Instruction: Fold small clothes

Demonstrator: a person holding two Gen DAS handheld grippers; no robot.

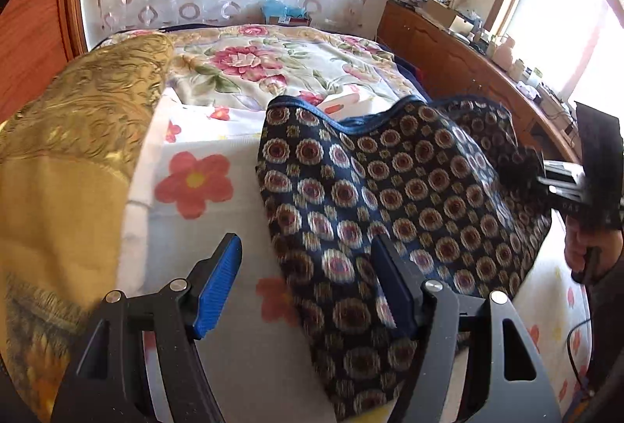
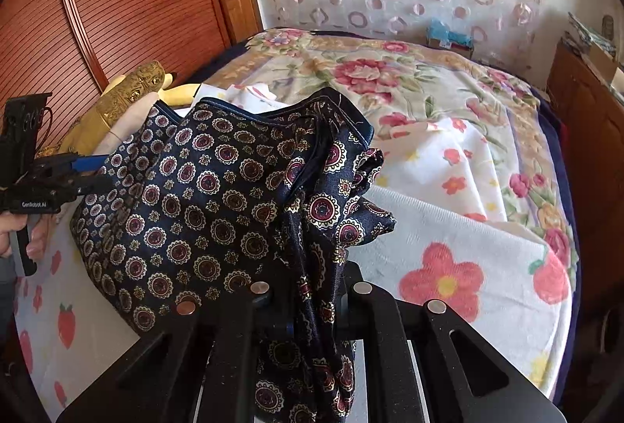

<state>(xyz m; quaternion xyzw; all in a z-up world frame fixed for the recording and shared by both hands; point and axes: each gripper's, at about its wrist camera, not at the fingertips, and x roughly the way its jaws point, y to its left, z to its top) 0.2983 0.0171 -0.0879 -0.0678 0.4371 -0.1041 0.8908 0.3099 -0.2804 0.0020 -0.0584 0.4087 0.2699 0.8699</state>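
A small dark navy garment with round medallion print (image 1: 390, 197) lies partly lifted over a white flower-print towel (image 1: 202, 189) on the bed. My left gripper (image 1: 308, 286) is open, its blue pads (image 1: 218, 282) apart, the right one over the garment's left edge. My right gripper (image 2: 308, 290) is shut on a bunched edge of the garment (image 2: 202, 197) and holds it up off the towel (image 2: 448, 259). It shows at the right in the left wrist view (image 1: 538, 169). The left gripper shows at the far left in the right wrist view (image 2: 84, 165).
A gold embroidered cushion (image 1: 74, 150) lies on the left of the bed. A floral blanket (image 1: 273, 64) covers the far bed. A wooden cabinet (image 1: 460, 64) with clutter stands at the right, a wooden wardrobe (image 2: 128, 2) at the left.
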